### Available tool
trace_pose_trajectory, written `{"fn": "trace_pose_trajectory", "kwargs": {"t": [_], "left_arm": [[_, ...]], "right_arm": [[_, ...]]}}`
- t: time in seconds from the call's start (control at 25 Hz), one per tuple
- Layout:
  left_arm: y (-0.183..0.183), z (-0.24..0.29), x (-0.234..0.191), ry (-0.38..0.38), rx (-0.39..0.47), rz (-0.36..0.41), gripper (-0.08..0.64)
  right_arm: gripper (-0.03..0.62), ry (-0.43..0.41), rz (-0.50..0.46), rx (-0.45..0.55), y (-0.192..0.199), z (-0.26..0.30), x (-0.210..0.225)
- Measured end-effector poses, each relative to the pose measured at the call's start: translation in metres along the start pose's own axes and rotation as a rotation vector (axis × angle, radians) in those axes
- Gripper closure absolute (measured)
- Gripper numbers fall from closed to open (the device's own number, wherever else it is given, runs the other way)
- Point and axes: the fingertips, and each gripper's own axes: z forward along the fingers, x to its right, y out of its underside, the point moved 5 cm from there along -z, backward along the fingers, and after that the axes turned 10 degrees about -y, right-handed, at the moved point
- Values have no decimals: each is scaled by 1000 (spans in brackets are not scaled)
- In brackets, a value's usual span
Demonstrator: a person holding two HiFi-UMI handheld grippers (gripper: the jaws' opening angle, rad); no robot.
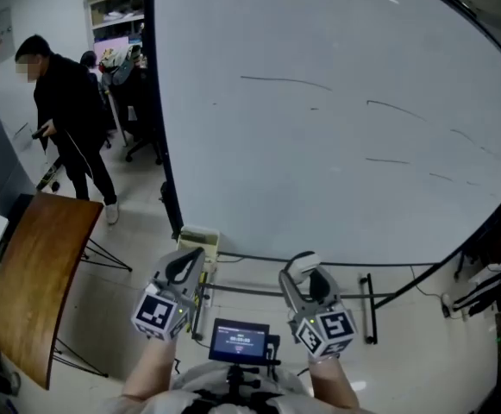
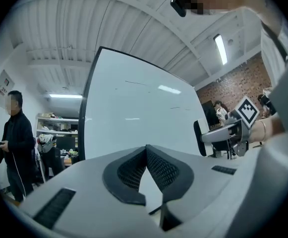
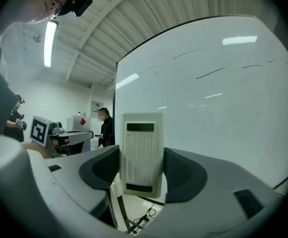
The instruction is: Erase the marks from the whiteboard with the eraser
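Note:
The big whiteboard (image 1: 336, 145) stands in front of me and carries several thin dark strokes, among them one (image 1: 284, 80) at upper middle and one (image 1: 388, 160) lower right. My right gripper (image 1: 304, 274) is held low before the board's bottom edge, shut on a white eraser (image 3: 141, 152) that stands upright between its jaws; the eraser (image 1: 302, 265) is apart from the board. Beside it, my left gripper (image 1: 188, 264) is shut with nothing in it, its dark pads (image 2: 158, 168) meeting at the tips. The board (image 3: 218, 98) fills the right gripper view.
A person in black (image 1: 67, 119) stands at the left by shelves (image 1: 116, 11). A brown wooden tabletop (image 1: 34, 274) lies lower left. The board's stand bars (image 1: 366, 310) and cables run along the floor, with a pale box (image 1: 198, 240) at its foot. A small screen (image 1: 240, 341) sits near my body.

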Motion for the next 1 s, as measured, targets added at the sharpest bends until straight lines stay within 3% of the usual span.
{"fn": "trace_pose_trajectory", "kwargs": {"t": [0.2, 0.56, 1.0], "left_arm": [[-6, 22, -11, -40, 50, 39, 554], [-12, 45, -30, 34, 65, 26, 554], [0, 45, -72, 75, 54, -9, 554]], "right_arm": [[333, -21, -27, 10, -11, 22, 24], [333, 31, -168, 64, -59, 49, 19], [333, 77, -633, 217, -246, 151, -34]]}}
